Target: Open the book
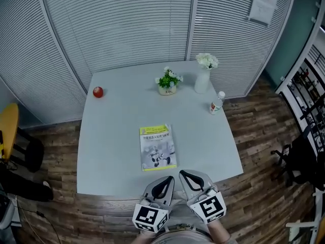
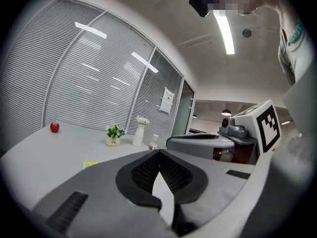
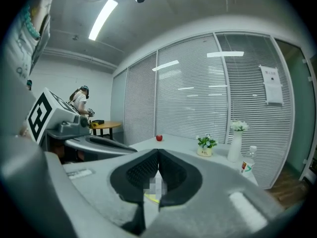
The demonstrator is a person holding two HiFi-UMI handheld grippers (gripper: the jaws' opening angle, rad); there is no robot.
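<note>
The closed book [image 1: 158, 147] lies flat on the pale grey table [image 1: 117, 131], near its front edge; its cover is white with a yellow band at the top. Both grippers hover side by side just in front of that edge, pointing at the book and apart from it. My left gripper [image 1: 168, 179] is shut with nothing in it, and so is my right gripper [image 1: 183, 174]. In the left gripper view the jaws [image 2: 158, 153] meet, and a yellow corner of the book [image 2: 90, 164] shows past them. The right gripper view shows closed tips [image 3: 158, 152] with a sliver of the book [image 3: 151, 198] below.
At the table's far side stand a red apple [image 1: 98, 91], a small potted plant [image 1: 168, 81], a white vase of flowers [image 1: 203, 75] and a plastic bottle [image 1: 217, 102]. Slatted blinds wall off the back. A shelf unit [image 1: 307, 95] stands at the right. A person [image 3: 79, 100] stands far off.
</note>
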